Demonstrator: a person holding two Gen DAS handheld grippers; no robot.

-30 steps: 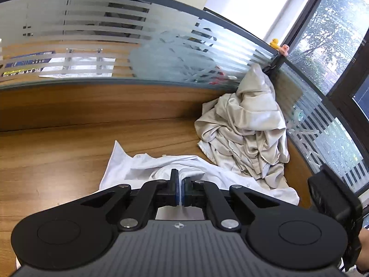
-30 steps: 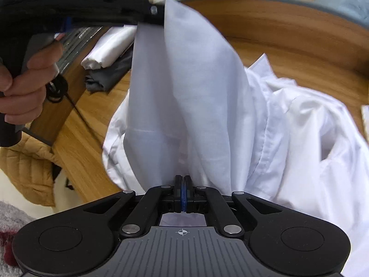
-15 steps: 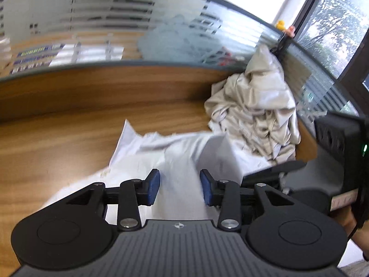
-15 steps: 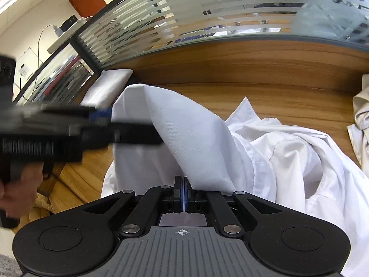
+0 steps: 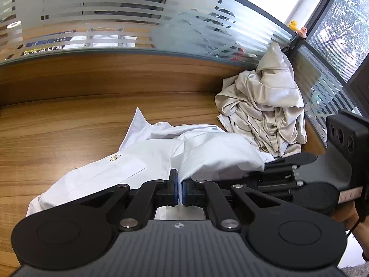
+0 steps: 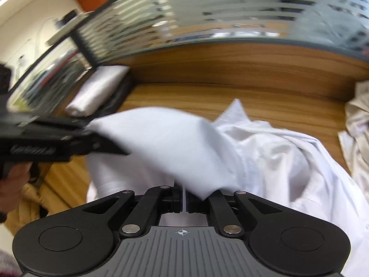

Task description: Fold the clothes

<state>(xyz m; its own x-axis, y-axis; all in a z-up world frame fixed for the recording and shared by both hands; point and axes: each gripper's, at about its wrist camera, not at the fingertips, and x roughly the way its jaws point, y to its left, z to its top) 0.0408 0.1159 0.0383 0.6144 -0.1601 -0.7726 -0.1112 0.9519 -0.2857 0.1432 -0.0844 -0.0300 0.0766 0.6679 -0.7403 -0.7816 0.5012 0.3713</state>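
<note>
A white shirt [image 5: 115, 170] lies crumpled on the wooden desk [image 5: 57, 138], a small emblem on its chest facing up. My left gripper [image 5: 180, 191] is closing, its blue pads pinching a fold of the shirt. In the right wrist view the left gripper [image 6: 92, 130] comes in from the left, holding a raised corner of the shirt [image 6: 276, 161]. My right gripper [image 6: 184, 198] is shut on a thin edge of the same cloth. The right gripper [image 5: 267, 168] also shows in the left wrist view, close beside the left one at the shirt's near edge.
A heap of beige garments [image 5: 265, 110] fills the desk's back right corner. Folded white and dark clothes [image 6: 96, 90] are stacked at the back left. A frosted glass partition [image 5: 138, 23] runs behind the desk. A person's hand [image 6: 11, 182] grips the left tool above a tan jacket [image 6: 34, 203].
The left gripper opened, shifted lower on the shirt toward the right gripper, and shut on the cloth again. The raised fold between the grippers came down. The right gripper kept its hold.
</note>
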